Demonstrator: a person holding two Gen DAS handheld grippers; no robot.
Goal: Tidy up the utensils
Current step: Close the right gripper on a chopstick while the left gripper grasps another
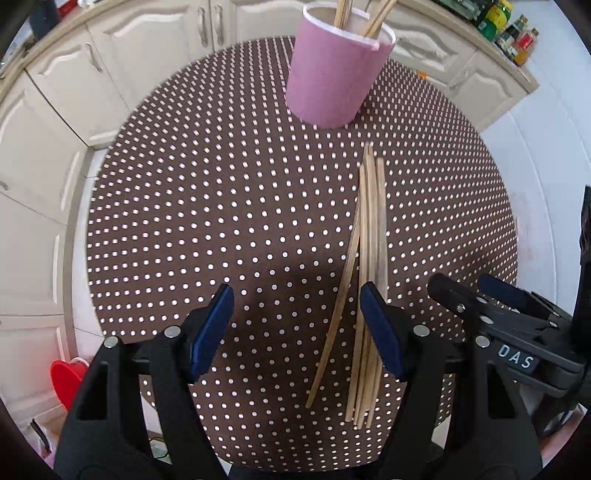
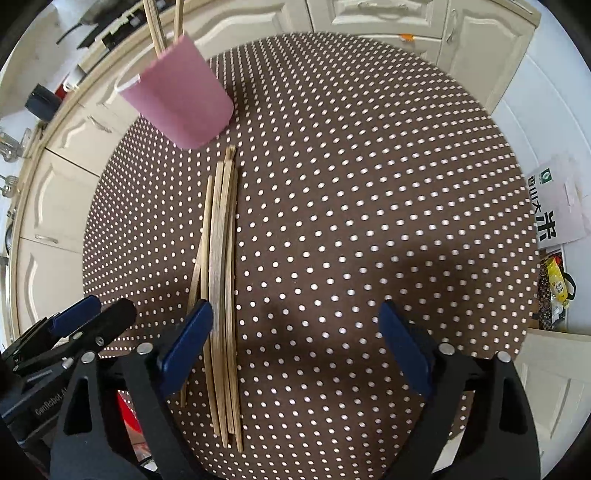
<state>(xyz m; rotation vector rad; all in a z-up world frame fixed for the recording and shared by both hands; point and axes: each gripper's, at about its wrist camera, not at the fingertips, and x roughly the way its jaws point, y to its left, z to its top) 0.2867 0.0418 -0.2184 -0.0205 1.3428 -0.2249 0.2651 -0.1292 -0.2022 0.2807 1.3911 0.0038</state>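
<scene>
A bundle of several wooden chopsticks (image 1: pixel 371 258) lies on the round brown polka-dot table (image 1: pixel 221 203), pointing toward a pink cup (image 1: pixel 334 70) that holds more chopsticks at the far side. My left gripper (image 1: pixel 297 325) is open and empty above the table, its right finger just over the bundle. My right gripper (image 2: pixel 295 343) is open and empty; the bundle (image 2: pixel 221 266) runs past its left finger. The cup (image 2: pixel 181 96) stands far left in the right wrist view. Each gripper shows in the other's view, the right (image 1: pixel 480 291) and the left (image 2: pixel 96 310).
Cream kitchen cabinets (image 1: pixel 140 48) ring the table. Bottles (image 1: pixel 506 26) stand on the counter at the back right. A red bowl (image 1: pixel 66 376) sits low at the left. A printed bag (image 2: pixel 550 206) and packets lie right of the table.
</scene>
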